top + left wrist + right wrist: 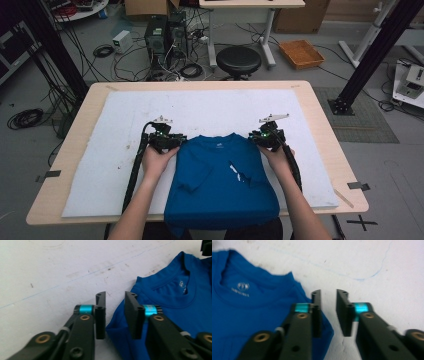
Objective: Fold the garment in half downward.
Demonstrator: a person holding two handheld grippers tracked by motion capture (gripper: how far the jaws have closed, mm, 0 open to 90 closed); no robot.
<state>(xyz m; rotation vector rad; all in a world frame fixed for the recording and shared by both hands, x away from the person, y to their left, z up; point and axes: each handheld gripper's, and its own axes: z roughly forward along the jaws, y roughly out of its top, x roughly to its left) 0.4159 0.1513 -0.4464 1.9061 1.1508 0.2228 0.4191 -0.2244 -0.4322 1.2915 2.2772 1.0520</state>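
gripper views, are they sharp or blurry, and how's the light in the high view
Left gripper view: the left tongs are fairly sharp, the blue shirt behind is soft. Right gripper view: slightly blurred all over, the collar print unreadable. High view: dim, even light, the white mat is the brightest area, no glare.

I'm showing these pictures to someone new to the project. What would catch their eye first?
First the bright blue T-shirt, lying front up with its sleeves folded in on the white mat, its hem hanging over the table's near edge. Next the two black grippers at its shoulders: the left gripper and right gripper each have their jaws apart beside the shirt's edge, gripping nothing. Behind the table, tangled cables and a black stool crowd the floor.
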